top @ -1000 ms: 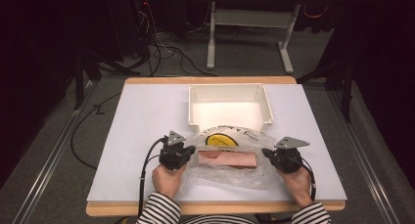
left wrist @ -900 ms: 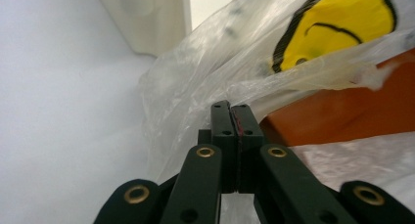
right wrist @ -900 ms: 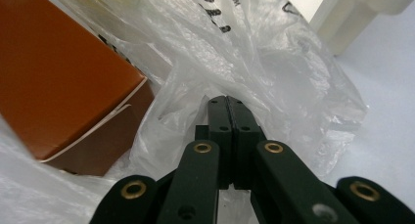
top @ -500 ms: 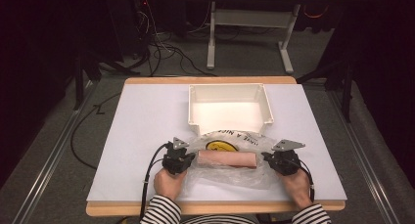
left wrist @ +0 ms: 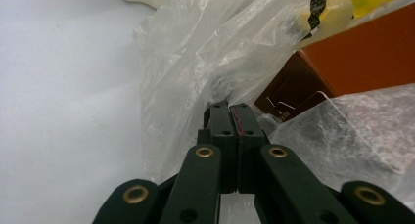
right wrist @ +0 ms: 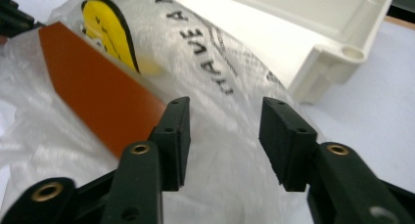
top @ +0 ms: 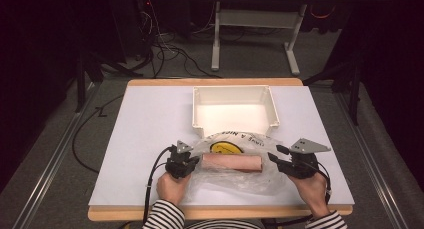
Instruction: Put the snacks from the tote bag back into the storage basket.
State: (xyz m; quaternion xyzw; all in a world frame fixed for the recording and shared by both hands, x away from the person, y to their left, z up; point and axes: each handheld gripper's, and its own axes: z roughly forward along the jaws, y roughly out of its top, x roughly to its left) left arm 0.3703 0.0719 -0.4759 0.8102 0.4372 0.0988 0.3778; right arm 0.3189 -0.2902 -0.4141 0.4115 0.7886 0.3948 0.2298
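Plastic bag (top: 235, 161) with a smiley face on it lies on the white desk (top: 145, 134), stretched between the two sets of fingers, and a long orange-brown box (top: 231, 162) sits inside it, between them too. The box is hard to read: from above it looks washed-out pink through the film, and in the left gripper view only one dark corner of it pokes out just beyond the fingertips, to their right. The bag's print is cut off by wrinkles, so I can only make out part of the lettering.

The left gripper (top: 189, 162) has its fingers clenched on a pinch of the bag's film; where the film actually enters between the tips is buried in crumpled plastic. The right gripper (top: 274, 157) is released, its fingers standing apart with bag film showing in the gap behind them, none of it pressed by the pads.

Compared with half a second back, the right fingers have just been opening, so that end of the bag is let go, and the right hand sits a bit higher. The left side hasn't budged. A white tray (top: 235, 109) sits just past the bag, beyond both fingertips.
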